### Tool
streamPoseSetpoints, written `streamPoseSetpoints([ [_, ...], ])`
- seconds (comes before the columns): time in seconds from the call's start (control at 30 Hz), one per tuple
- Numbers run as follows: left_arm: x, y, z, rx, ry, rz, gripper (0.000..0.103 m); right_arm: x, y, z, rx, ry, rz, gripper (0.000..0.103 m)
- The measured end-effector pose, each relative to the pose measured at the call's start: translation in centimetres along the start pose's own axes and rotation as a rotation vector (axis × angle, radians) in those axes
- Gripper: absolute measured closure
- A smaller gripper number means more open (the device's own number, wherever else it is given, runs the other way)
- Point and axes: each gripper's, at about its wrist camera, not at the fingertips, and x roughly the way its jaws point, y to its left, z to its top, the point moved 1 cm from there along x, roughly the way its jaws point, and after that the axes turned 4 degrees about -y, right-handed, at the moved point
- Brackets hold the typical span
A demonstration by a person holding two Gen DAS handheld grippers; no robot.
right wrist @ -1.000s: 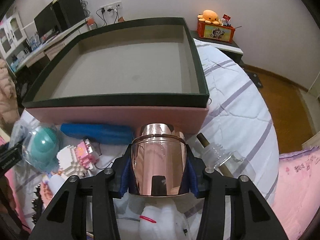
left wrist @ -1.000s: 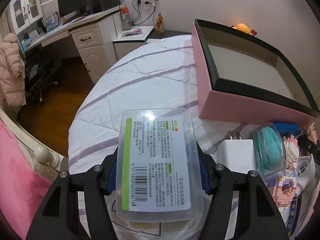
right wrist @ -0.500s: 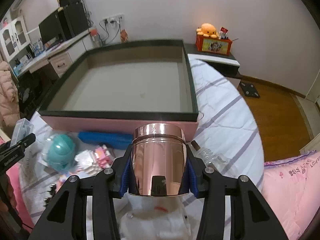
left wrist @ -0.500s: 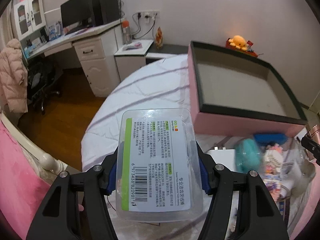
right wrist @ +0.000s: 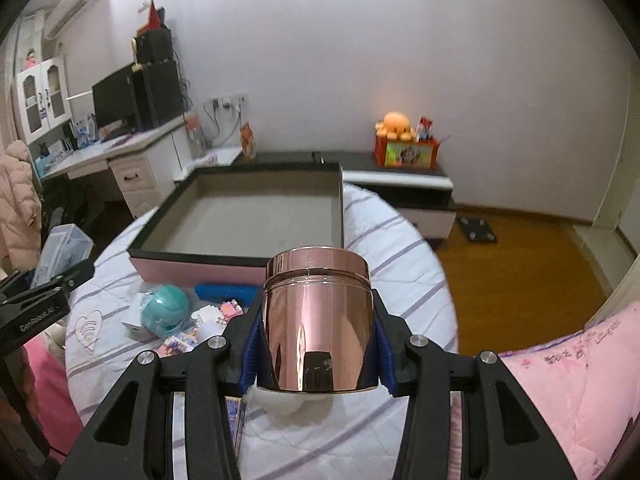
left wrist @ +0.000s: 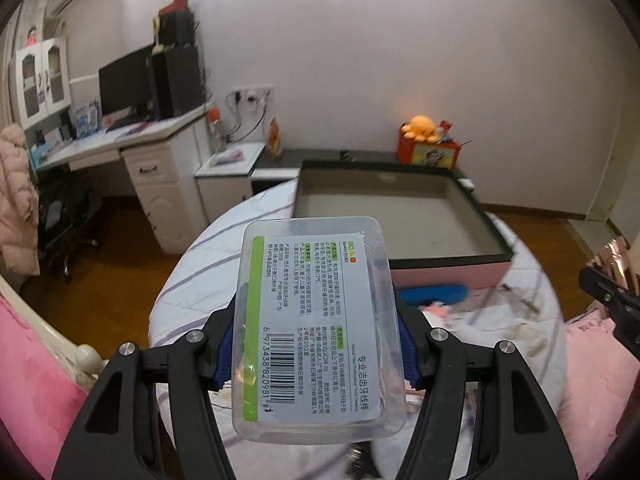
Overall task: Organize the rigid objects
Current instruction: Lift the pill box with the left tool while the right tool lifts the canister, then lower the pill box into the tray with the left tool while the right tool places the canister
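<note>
My left gripper (left wrist: 316,350) is shut on a clear plastic box (left wrist: 316,328) with a white label and barcode, held up above the bed. My right gripper (right wrist: 318,350) is shut on a shiny rose-gold tin (right wrist: 318,320), also lifted off the bed. Beyond both lies a wide pink box with a dark rim (left wrist: 496,254) (right wrist: 160,254), open and empty inside. In the right wrist view the left gripper (right wrist: 60,280) and its clear box (right wrist: 60,250) show at the left edge; the tin (left wrist: 618,264) shows at the left wrist view's right edge.
Loose items lie on the striped bed cover (right wrist: 400,248) before the pink box: a teal round case (right wrist: 166,310), a blue bar (right wrist: 226,292), small brick models (right wrist: 212,316), a white charger (right wrist: 134,328). A desk (left wrist: 120,148) stands left, a low cabinet (right wrist: 400,180) behind, wooden floor (right wrist: 520,264) right.
Both grippers have risen and tilted up with their loads. The pink box and the loose items now sit lower and farther off, and more of the room shows.
</note>
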Motion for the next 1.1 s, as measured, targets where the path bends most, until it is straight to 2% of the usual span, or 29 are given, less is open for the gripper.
streamPoseSetpoints([
  [0.13,-2.8,-1.5,-0.2,0.021,-0.060,0.020,0.040,-2.5,-0.1,0.1,-0.005,-0.054,0.021,0.055],
  [0.23,-4.3,-2.0,-0.6,0.026,-0.078,0.007,0.040,-4.0,0.1,-0.2,-0.015,-0.098,0.029,0.055],
  [0.5,-6.1,-2.3,-1.1,0.037,-0.102,-0.007,0.040,-5.2,1.0,-1.2,-0.008,-0.110,0.065,0.055],
  [0.83,-4.5,-2.6,-0.1,0.041,-0.092,-0.012,0.040,-4.2,0.8,-0.6,-0.007,-0.110,0.060,0.055],
  [1.1,-0.1,-2.5,3.5,0.050,-0.075,-0.022,0.040,-0.6,0.3,1.9,0.011,-0.099,0.054,0.055],
])
